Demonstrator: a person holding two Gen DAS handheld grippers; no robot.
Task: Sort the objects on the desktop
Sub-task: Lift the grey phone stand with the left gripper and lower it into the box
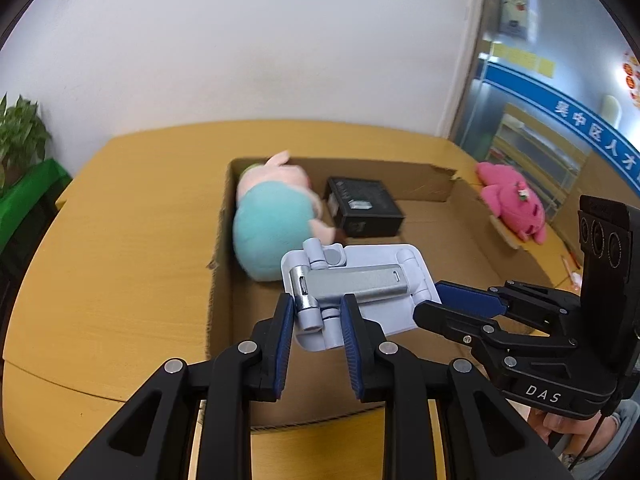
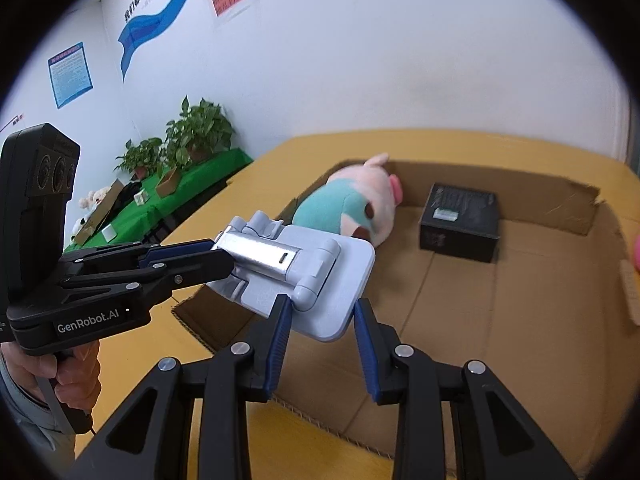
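Both hand-held grippers (image 1: 316, 316) (image 2: 320, 312) clamp phone stand (image 1: 360, 280) over box (image 2: 480, 300).

Left wrist view rides just behind the left claw (image 1: 316, 312), tilted down, close over the cardboard box (image 1: 224, 216). Right wrist view sits behind the right claw (image 2: 320, 312), same downward tilt. Both share the box, plush pig (image 1: 272, 216) and tabletop (image 1: 120, 240).

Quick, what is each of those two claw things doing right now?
Left gripper: closed on the hinge end of the grey phone stand, above the cardboard box.
Right gripper: closed on the stand's flat base.
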